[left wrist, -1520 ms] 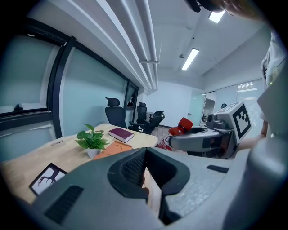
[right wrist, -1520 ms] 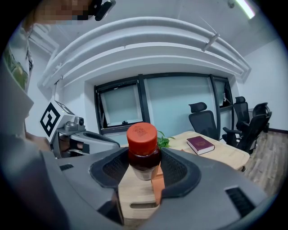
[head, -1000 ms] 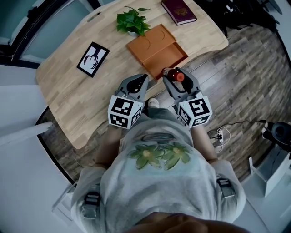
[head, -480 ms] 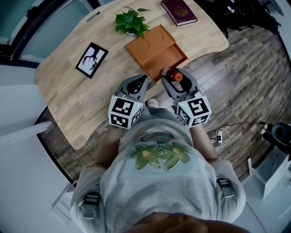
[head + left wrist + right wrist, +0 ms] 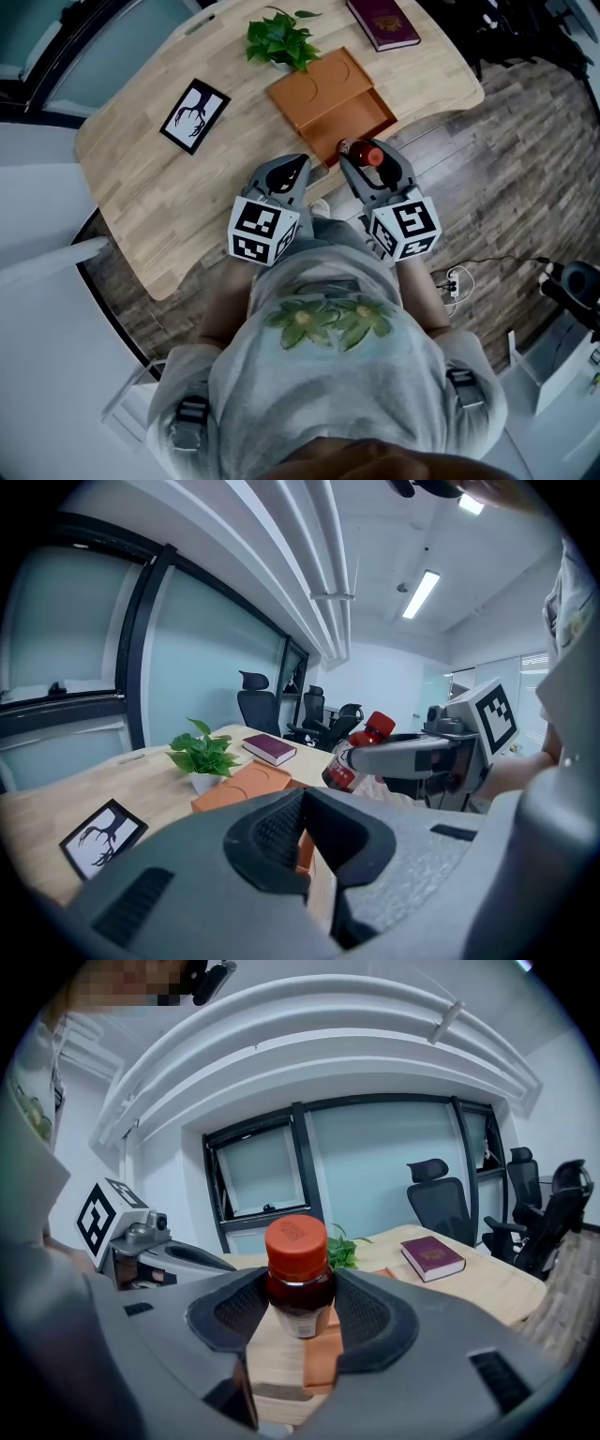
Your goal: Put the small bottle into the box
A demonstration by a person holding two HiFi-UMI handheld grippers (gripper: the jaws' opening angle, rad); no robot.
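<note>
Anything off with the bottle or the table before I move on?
Nothing stands out. The bottle is held in the right gripper, cap on, no spill visible. The box lies open on the table; the plant stands upright, the book and picture lie flat.

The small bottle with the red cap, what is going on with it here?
A person holds a gripper in each hand. The right gripper has its fingers shut on the small bottle, held by the near edge of the open orange box on the table, not yet inside. The left gripper is shut and empty beside it.
</note>
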